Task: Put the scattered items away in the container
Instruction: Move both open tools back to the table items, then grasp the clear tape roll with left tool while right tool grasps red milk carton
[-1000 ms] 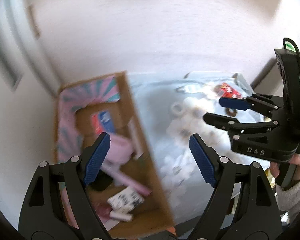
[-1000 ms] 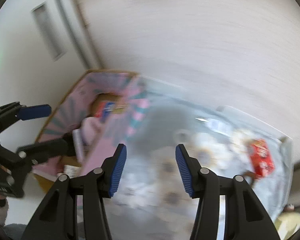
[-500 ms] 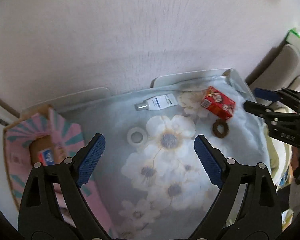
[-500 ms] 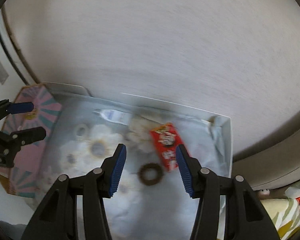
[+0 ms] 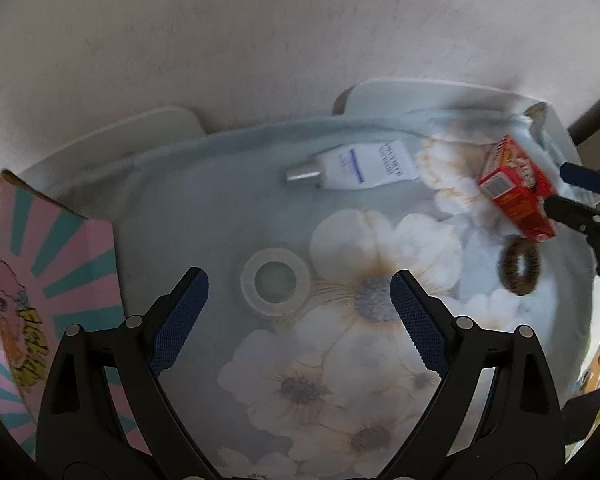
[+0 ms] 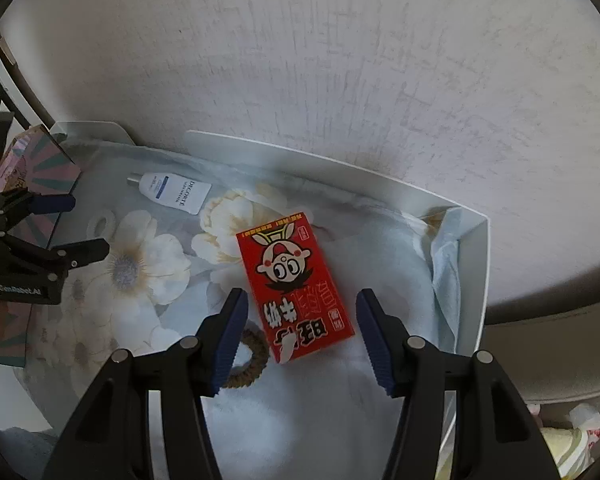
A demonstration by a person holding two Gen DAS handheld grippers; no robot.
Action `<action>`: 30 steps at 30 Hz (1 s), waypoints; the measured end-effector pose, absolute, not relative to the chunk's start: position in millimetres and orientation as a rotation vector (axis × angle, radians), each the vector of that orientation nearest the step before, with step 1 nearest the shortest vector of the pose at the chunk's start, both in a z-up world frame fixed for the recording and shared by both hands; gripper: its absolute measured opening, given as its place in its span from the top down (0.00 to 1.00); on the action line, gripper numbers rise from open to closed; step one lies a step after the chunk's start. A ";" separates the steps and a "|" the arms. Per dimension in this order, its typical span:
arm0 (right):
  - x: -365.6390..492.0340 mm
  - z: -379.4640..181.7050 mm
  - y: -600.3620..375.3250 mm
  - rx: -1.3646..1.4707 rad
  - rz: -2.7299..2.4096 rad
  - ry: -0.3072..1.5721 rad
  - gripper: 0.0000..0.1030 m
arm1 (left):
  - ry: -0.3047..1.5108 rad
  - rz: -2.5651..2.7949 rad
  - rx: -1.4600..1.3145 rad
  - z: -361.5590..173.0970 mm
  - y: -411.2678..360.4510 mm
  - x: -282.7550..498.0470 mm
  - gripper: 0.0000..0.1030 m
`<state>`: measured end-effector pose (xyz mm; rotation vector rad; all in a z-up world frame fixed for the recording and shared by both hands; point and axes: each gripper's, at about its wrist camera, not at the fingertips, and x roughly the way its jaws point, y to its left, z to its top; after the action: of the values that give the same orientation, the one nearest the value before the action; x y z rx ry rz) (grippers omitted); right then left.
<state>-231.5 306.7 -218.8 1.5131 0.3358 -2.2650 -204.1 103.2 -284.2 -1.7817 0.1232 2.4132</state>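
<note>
Left wrist view: a table under a flowered cloth (image 5: pixel 204 216), with four loose things on it.
Box, far left: the pink and teal cardboard box (image 5: pixel 52 280) stands at the cloth's left edge, touching it; only its printed outer wall shows, so what it already holds cannot be told.
Left gripper: the left gripper (image 5: pixel 300 312) points steeply down at the cloth, fingers wide apart, nothing between the pads.
Tape ring: a clear tape ring (image 5: pixel 275 282) lies flat just ahead of the left gripper, in line with the gap between its fingers, untouched.
Tube: a white tube (image 5: pixel 358 166) lies on its side further back, cap toward the box.
Hair tie: a brown hair tie (image 5: pixel 519 266) lies flat to the right, just in front of the carton.
Carton: a red carton (image 6: pixel 296 288) lies face up on the cloth's right part.
Right gripper: the right gripper (image 6: pixel 300 330) hangs over the carton's near end, its jaws opening; the carton sits in the gap, but the pads do not press on it.
Progress: judged from this, four things are left to move; none is lifted.
Next: likely a grab on the ring and on the carton, then a carry left to the box.
</note>
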 end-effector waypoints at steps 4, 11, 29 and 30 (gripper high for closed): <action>-235.4 -225.7 306.6 1.511 -2.246 0.336 0.49 | 0.111 2.431 -1.783 -293.1 97.6 -202.7 0.10; -241.6 -238.1 306.6 1.521 -2.211 0.336 0.47 | 0.111 2.455 -1.742 -304.8 93.7 -198.5 0.10; -244.8 -248.1 314.9 1.508 -2.170 0.293 0.46 | 0.076 2.548 -1.640 -288.2 62.6 -178.7 0.61; -244.7 -247.9 315.9 1.506 -2.169 0.285 0.51 | 0.076 2.546 -1.643 -287.6 61.8 -178.6 0.61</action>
<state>-244.7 315.9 -247.9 1.5064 0.2850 -2.1688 -178.6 61.8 -287.6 -1.6432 0.0761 2.5462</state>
